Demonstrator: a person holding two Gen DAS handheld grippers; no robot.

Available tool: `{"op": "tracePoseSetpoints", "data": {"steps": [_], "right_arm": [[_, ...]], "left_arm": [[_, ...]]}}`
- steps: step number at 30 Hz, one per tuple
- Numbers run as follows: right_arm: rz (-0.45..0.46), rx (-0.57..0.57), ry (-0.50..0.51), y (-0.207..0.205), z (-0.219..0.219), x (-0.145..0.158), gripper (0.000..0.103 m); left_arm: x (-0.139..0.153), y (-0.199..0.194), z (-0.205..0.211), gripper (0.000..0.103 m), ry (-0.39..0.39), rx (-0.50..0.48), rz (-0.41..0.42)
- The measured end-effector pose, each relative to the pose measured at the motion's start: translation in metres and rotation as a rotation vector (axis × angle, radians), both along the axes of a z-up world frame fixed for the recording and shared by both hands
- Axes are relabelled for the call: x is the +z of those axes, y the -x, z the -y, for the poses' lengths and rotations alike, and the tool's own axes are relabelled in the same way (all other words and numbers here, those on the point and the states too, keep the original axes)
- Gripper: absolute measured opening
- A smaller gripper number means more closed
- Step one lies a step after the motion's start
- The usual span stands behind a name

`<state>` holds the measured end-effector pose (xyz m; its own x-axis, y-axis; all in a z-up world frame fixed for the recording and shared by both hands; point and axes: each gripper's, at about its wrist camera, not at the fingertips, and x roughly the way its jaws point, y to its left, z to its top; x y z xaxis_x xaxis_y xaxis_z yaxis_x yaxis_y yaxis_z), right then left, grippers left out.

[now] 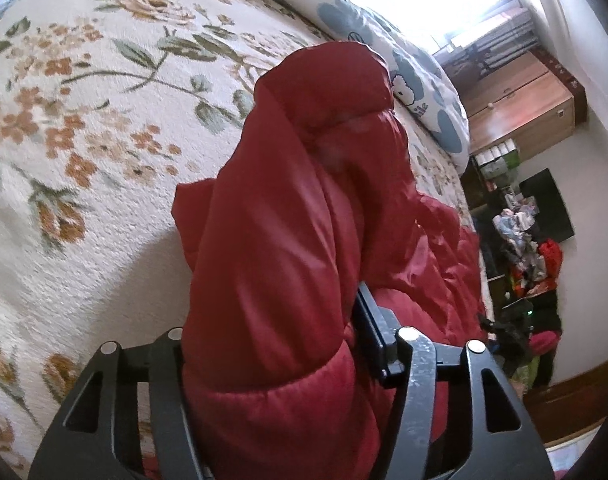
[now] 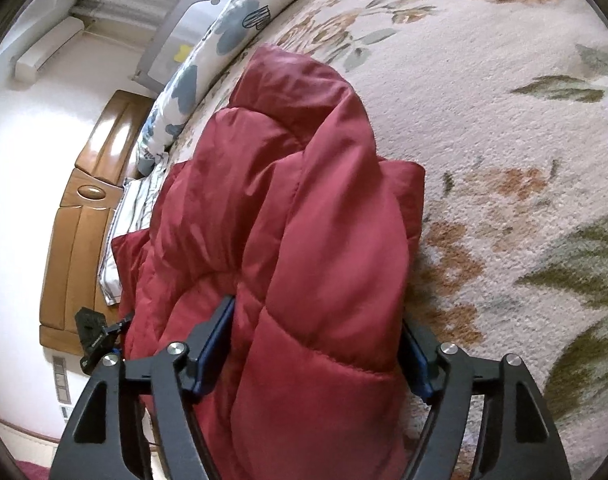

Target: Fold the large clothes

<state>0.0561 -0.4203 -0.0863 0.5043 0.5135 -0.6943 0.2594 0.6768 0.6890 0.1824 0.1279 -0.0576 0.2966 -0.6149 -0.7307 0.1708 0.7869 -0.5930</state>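
A red puffer jacket [image 1: 304,208] lies bunched on a floral bedspread [image 1: 84,120]. In the left wrist view my left gripper [image 1: 276,340] is shut on a thick fold of the jacket; padding bulges between the jaws and hides the left finger. In the right wrist view the jacket [image 2: 296,220] rises in a fold, and my right gripper [image 2: 319,344] is shut on another thick padded section, blue pads [image 2: 214,340] pressing it from both sides. The other gripper [image 2: 96,336] shows at the left beside the jacket.
A blue-and-white patterned duvet [image 1: 407,64] lies along the bed's far side. A wooden headboard [image 2: 80,216] and a striped pillow [image 2: 124,216] are at one end. A wooden cabinet [image 1: 519,108] and cluttered shelves [image 1: 519,240] stand beyond the bed.
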Motion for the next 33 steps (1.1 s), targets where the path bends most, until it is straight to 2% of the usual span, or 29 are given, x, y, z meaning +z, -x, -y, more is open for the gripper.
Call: {"op": "tracePoseSetpoints", "data": {"steps": [2,6,10,12,16,20,27,29,33], "right_arm": [[-0.003,-0.003,0.010,0.000,0.000,0.001,0.078],[-0.013,-0.020,0.044,0.001,0.003,0.003,0.088],[0.001,-0.026,0.105,-0.001,0.004,0.011,0.089],[0.006,-0.026,0.139,-0.003,0.003,0.014,0.090],[0.011,-0.018,0.233,-0.013,0.002,0.026,0.091],[0.028,-0.012,0.315,-0.026,0.004,0.037,0.091],[0.041,0.008,0.332,-0.069,0.011,0.040,0.092],[0.033,0.003,0.304,-0.083,0.017,0.038,0.092],[0.016,-0.015,0.252,-0.101,0.026,0.028,0.092]], "left_arm": [[0.003,0.001,0.001,0.064,-0.035,0.005,0.020],[0.008,0.000,0.002,0.068,-0.075,0.010,0.034],[0.018,0.003,-0.005,0.079,-0.142,0.067,0.088],[0.025,0.003,-0.010,0.080,-0.147,0.087,0.123],[0.031,-0.006,-0.009,0.080,-0.174,0.078,0.133],[0.047,-0.016,-0.001,0.080,-0.181,0.073,0.178],[0.059,-0.041,0.037,0.080,-0.232,0.011,0.215],[0.055,-0.051,0.046,0.080,-0.253,-0.007,0.194],[0.044,-0.065,0.052,0.080,-0.220,-0.014,0.144]]}}
